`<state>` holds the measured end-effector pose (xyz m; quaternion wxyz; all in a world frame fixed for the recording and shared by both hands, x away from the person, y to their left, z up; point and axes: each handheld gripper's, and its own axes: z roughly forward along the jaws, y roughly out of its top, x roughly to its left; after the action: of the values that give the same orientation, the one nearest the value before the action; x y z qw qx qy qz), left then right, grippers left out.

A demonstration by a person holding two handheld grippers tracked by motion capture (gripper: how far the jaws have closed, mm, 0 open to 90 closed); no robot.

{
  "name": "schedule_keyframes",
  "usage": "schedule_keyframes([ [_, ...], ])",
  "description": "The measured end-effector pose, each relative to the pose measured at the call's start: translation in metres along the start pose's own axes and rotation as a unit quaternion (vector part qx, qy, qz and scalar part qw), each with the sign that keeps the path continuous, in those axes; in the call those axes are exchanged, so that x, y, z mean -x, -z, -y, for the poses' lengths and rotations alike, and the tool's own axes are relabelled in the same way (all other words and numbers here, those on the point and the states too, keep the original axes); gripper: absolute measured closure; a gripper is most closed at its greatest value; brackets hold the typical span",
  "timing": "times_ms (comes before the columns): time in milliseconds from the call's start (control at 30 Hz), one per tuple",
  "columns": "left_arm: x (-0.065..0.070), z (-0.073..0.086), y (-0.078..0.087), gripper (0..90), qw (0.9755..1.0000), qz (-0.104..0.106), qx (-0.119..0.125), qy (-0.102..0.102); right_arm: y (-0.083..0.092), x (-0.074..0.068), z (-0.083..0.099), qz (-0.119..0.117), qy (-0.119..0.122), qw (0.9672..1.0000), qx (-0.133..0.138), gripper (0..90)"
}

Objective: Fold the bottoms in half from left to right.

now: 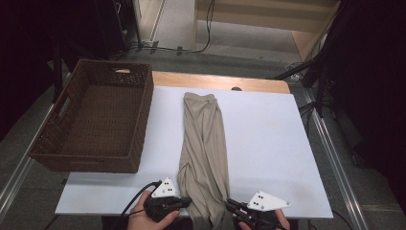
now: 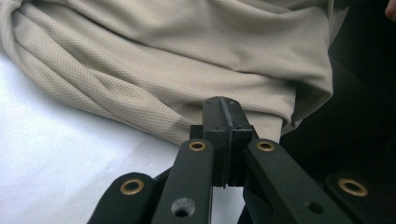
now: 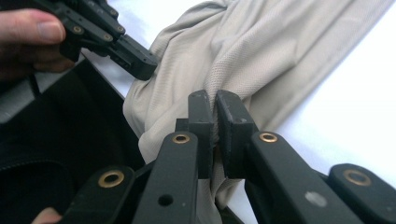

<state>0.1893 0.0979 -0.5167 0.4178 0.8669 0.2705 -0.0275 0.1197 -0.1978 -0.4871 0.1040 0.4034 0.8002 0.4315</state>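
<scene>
Beige cloth (image 1: pixel 203 143) lies lengthwise mid-worktop (image 1: pixel 268 143), basket (image 1: pixel 95 120) left. Left gripper (image 1: pixel 184 201) and right gripper (image 1: pixel 230 205) fingers clamp its near hem. Lift both corners evenly, keeping hem taut.

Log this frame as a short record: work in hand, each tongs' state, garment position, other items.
work: gripping the near end of the beige garment
left tongs: shut, at the garment's edge; whether cloth is pinched is unclear
right tongs: closed on a fold of the garment
garment: long strip down the white table, near end over the edge
other: empty brown wicker basket at left
</scene>
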Motion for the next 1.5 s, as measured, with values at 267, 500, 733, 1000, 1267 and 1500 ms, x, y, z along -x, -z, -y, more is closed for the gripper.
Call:
schedule_keyframes([
  [267, -0.003, 0.001, 0.008, 90.0, 0.9998, -0.022, 0.001, -0.001, 0.002, 0.025, 0.007, 0.096, -0.044, 0.9937, -0.037, 64.9],
  [500, -0.012, 0.002, 0.028, 73.1, 0.9982, -0.039, 0.041, 0.018, 0.004, 0.003, 0.001, 0.054, -0.007, 0.9985, 0.011, 63.4],
  [733, -0.015, -0.001, 0.025, 58.8, 0.9969, -0.054, 0.048, 0.031, -0.05, -0.052, -0.008, -0.035, 0.057, 0.9977, -0.017, 67.3],
  [1000, -0.024, 0.002, 0.047, 82.0, 0.9959, -0.041, 0.078, 0.022, -0.083, -0.067, -0.009, 0.0, 0.061, 0.997, -0.048, 86.3],
  [1267, -0.028, 0.002, 0.046, 87.4, 0.9966, -0.027, 0.074, 0.027, -0.083, -0.082, -0.02, -0.043, 0.058, 0.9967, -0.037, 84.5],
  [1500, -0.022, 0.001, 0.036, 86.8, 0.9981, -0.009, 0.059, 0.015, -0.061, -0.062, -0.02, -0.056, 0.058, 0.9966, -0.017, 69.5],
])
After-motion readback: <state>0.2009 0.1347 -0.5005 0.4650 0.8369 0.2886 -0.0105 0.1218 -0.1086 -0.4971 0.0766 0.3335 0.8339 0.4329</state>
